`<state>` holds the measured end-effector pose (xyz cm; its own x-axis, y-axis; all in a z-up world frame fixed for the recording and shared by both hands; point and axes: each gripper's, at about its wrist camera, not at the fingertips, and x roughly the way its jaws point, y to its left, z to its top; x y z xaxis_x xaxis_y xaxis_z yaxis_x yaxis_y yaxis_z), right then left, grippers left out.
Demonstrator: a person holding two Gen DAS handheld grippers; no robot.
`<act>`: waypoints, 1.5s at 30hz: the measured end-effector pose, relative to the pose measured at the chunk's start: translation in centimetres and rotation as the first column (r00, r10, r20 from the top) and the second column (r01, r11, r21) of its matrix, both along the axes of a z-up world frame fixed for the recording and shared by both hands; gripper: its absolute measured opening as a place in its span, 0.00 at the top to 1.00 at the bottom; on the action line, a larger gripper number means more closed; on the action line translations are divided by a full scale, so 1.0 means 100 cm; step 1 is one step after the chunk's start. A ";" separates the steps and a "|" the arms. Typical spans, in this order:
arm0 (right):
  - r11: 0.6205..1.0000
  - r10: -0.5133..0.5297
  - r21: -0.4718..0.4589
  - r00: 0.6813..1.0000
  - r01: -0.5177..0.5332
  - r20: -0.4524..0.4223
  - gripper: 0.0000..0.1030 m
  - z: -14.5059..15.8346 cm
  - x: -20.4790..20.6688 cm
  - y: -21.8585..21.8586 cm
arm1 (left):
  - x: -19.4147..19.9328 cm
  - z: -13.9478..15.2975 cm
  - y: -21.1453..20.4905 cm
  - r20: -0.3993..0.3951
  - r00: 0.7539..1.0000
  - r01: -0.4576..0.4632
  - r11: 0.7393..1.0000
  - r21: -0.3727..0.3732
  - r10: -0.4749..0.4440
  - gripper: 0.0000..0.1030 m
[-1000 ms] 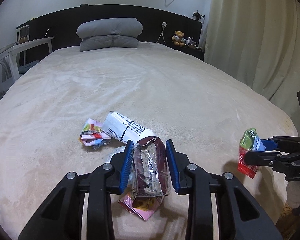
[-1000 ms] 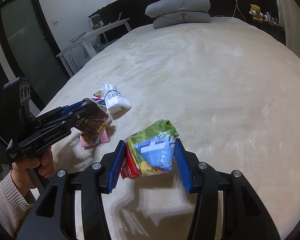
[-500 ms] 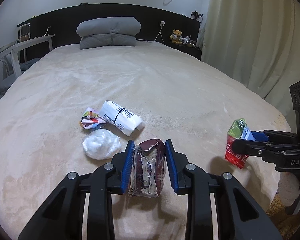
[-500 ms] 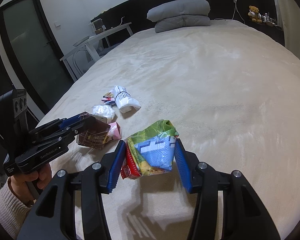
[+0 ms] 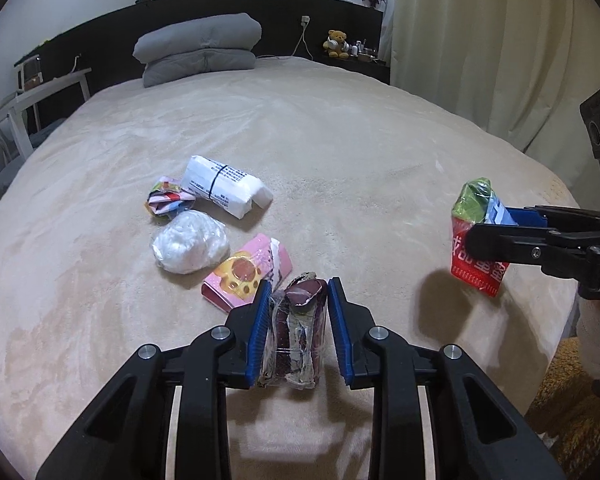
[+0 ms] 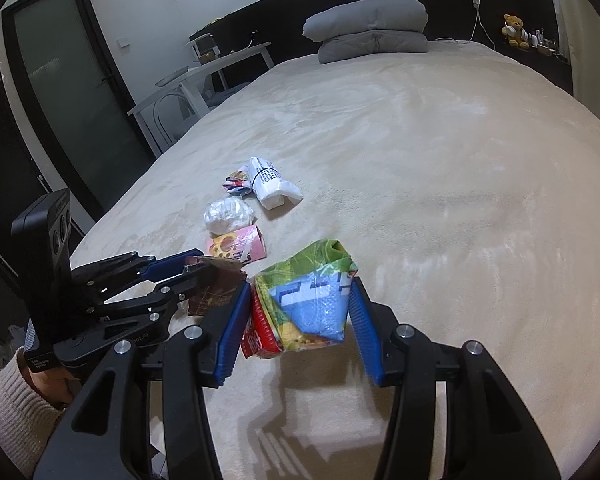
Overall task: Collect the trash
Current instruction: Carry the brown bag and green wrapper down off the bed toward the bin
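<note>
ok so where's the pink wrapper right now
The pink wrapper lies on the bed, just ahead-left of the left gripper, beside the white crumpled bag.

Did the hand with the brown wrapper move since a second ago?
Yes. The left gripper, shut on the brown wrapper, pulled back toward the bed's near edge: the pink packet it covered now lies ahead of it.

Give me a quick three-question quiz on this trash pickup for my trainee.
1. True or false: the left tool holds the pink wrapper.
2. How many trash items lie loose on the bed?
3. Which tool holds the green-and-blue packet? A) left B) right C) neither

Key
1. False: it grips a dark maroon wrapper; the pink one lies on the bed.
2. Four: pink wrapper, white wad, white packet, striped wrapper.
3. B, the right tool.
</note>
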<state>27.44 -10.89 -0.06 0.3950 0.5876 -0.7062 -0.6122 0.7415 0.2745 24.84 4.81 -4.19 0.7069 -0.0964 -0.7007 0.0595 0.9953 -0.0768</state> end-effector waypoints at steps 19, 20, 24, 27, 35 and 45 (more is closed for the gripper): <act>1.000 -0.003 0.008 1.000 0.003 0.008 0.52 0.004 -0.005 -0.001 | -0.009 0.000 -0.006 -0.008 1.000 0.003 0.999 0.032 -0.002 0.74; 1.000 -0.004 0.006 1.000 0.004 0.008 0.52 0.003 -0.006 -0.001 | -0.011 0.002 -0.005 -0.006 1.000 -0.002 1.000 0.023 0.002 0.74; 1.000 -0.007 0.003 1.000 0.007 0.014 0.52 0.004 -0.014 -0.003 | -0.026 0.013 -0.005 0.022 1.000 -0.013 1.000 -0.001 0.013 0.74; 1.000 -0.012 0.012 1.000 0.012 0.014 0.52 0.005 -0.022 -0.006 | -0.037 0.020 -0.005 0.039 0.999 -0.020 1.000 -0.013 0.021 0.74; 0.999 -0.026 0.035 1.000 0.025 0.009 0.52 0.007 -0.054 -0.016 | -0.076 0.036 -0.001 0.086 0.995 -0.053 0.996 -0.070 0.059 0.74; 0.998 -0.016 0.059 1.000 0.016 0.010 0.52 0.007 -0.105 -0.029 | -0.129 0.043 -0.019 0.134 0.988 -0.059 0.992 -0.113 0.074 0.74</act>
<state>16.92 -13.80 0.66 0.4116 0.6214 -0.6667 -0.6033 0.7341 0.3117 11.89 2.95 0.15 0.8029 -0.1164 -0.5846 0.0112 0.9835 -0.1805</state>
